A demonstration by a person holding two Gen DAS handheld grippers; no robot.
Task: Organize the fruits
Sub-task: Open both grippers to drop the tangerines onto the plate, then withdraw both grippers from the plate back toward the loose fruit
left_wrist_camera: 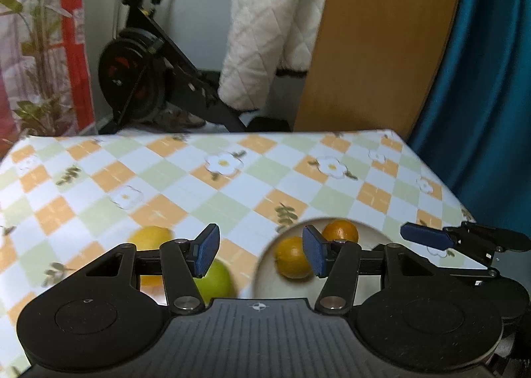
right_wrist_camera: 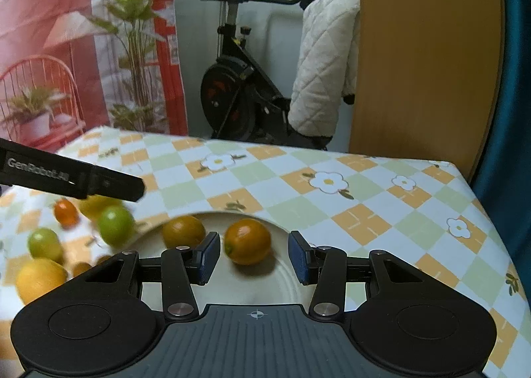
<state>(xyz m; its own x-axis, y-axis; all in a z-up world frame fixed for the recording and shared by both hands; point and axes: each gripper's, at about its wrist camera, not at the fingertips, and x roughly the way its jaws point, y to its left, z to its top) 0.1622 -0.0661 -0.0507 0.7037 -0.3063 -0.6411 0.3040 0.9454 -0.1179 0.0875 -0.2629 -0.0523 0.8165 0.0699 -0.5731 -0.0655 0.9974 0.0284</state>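
Two oranges [right_wrist_camera: 247,241] lie on the plate [right_wrist_camera: 285,288]; both grippers gape empty.

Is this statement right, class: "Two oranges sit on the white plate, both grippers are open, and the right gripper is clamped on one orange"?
Not quite. The right gripper is not clamped on anything: the right wrist view shows its jaws apart, with the nearer orange lying free on the white plate beyond them. The rest holds: a second orange sits on the plate, and the left gripper is open too.

Two oranges [left_wrist_camera: 292,257] on plate [left_wrist_camera: 265,282], left gripper [left_wrist_camera: 262,253] jaws apart.
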